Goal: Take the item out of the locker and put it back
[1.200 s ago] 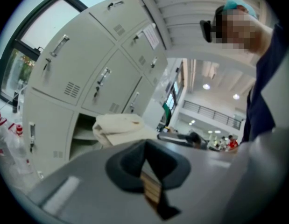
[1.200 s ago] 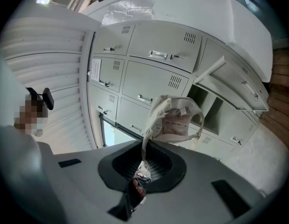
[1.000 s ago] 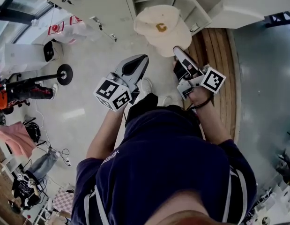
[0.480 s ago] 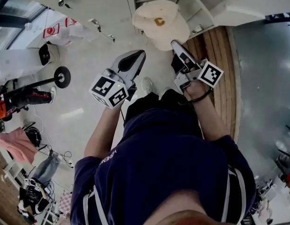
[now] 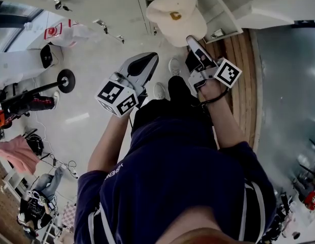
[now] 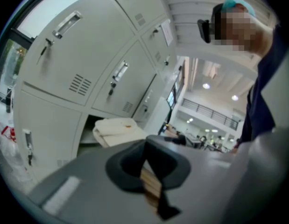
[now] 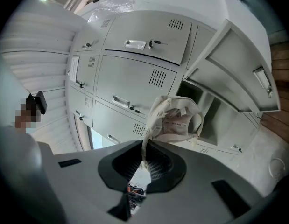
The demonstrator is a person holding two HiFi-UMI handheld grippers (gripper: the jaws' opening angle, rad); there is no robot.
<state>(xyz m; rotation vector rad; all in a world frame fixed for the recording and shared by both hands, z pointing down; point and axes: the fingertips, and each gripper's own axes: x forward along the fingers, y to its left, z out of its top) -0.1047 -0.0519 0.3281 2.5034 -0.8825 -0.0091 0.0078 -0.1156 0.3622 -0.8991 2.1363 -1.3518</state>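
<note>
Right claw (image 7: 143, 158) pinching cap (image 5: 173, 20) edge, facing open locker (image 7: 218, 122) — left claw (image 6: 148, 174) pressed together, empty

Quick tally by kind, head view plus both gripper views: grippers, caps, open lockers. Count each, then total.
Grippers: 2, the grey left gripper and the grey right gripper
Caps: 1, the cream fabric cap with a C logo
Open lockers: 1, the pale grey metal locker
Total: 4
</note>
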